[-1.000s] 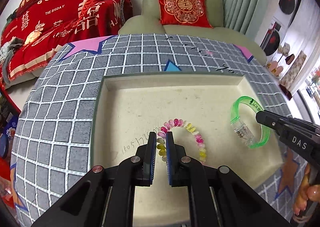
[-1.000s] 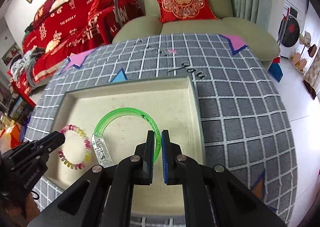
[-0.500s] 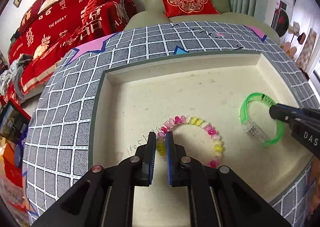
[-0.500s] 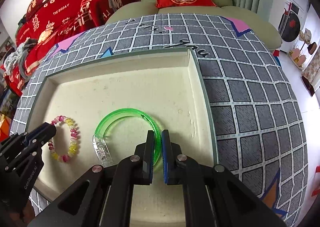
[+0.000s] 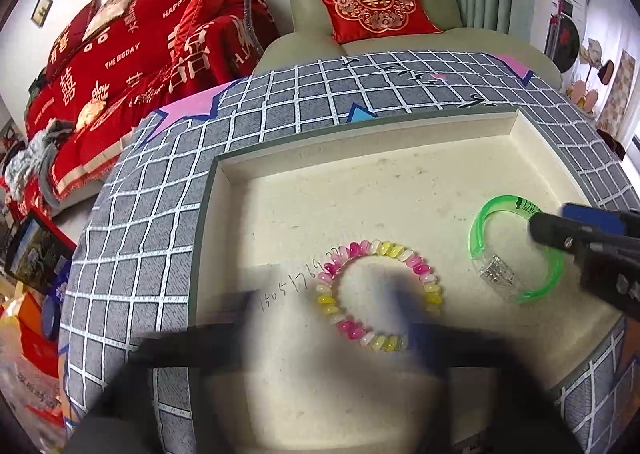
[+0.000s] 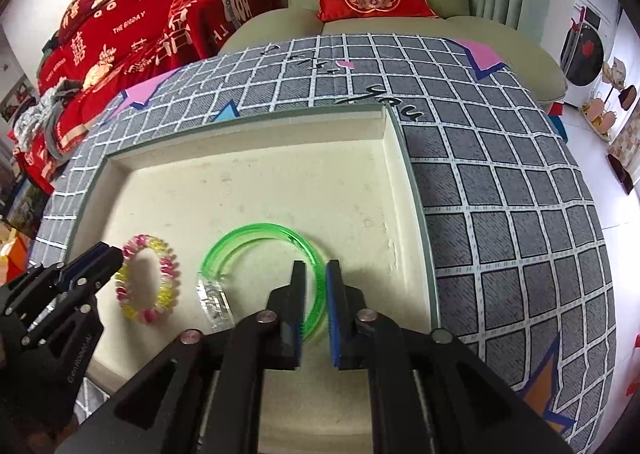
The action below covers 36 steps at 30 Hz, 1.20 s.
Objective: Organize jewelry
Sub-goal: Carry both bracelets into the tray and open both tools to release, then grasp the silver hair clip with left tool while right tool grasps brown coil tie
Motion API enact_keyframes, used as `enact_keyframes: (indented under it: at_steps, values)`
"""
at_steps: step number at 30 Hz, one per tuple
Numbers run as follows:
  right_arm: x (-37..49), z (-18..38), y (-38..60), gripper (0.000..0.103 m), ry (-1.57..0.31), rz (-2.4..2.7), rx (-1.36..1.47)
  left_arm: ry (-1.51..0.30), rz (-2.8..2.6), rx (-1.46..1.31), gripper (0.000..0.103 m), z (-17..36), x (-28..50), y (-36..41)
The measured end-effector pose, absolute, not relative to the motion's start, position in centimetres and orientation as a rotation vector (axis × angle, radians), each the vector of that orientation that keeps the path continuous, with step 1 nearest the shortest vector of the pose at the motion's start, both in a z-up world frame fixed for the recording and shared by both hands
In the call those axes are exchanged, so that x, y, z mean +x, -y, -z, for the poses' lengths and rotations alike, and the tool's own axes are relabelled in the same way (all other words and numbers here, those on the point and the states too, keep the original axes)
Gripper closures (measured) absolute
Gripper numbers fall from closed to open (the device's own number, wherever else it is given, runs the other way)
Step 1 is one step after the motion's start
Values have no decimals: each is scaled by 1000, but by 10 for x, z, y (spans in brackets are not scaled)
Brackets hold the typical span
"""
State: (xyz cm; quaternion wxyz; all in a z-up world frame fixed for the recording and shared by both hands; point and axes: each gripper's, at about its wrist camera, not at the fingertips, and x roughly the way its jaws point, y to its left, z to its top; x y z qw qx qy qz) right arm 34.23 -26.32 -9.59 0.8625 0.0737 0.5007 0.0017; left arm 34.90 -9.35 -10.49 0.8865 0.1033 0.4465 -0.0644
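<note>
Both bracelets are now released inside the cream tray point(image 6: 404, 157). A second ago the beaded bracelet point(image 5: 378, 296) was pinched by the left gripper point(image 5: 328, 310); now it is left flat near the tray's front-left corner — the fingers are seen spread wide and smeared by motion, one either side of it. The green bangle point(image 6: 266, 274) is laid toward the tray's front-right, near the right wall; the right gripper point(image 6: 316, 308), clamped on its band half a second ago, is parted slightly, the band between the pads and no longer squeezed. The placing step is judged done — withdrawal of both tools is what remains.
</note>
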Motion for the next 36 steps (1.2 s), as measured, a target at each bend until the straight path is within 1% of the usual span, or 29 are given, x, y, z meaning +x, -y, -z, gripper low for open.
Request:
enact_keyframes:
  at_steps: [1, 2, 9, 10, 11, 13, 23, 31, 36]
  values:
    - [341, 93, 263, 43, -1039, -3, 157, -897, 120, 213, 0, 101, 346, 92]
    - [339, 90, 263, 39, -1022, -2, 155, -892, 125, 220, 0, 98, 344, 93]
    - [327, 64, 265, 39, -971, -15, 196, -853, 135, 189, 0, 74, 327, 85]
    - [322, 59, 266, 36, -962, -19, 200, -846, 135, 182, 0, 71, 323, 82]
    - [318, 56, 266, 28, -955, -19, 200, -840, 139, 175, 0, 66, 318, 78]
    - [308, 49, 266, 22, -937, -24, 201, -832, 154, 164, 0, 60, 307, 71]
    - [248, 32, 261, 22, -930, -73, 220, -869, 192, 78, 0, 55, 244, 34]
    - [199, 34, 254, 22, -953, -96, 238, -911, 218, 98, 0, 73, 197, 22]
    - [178, 44, 251, 22, -990, -97, 241, -948, 227, 88, 0, 85, 183, 18]
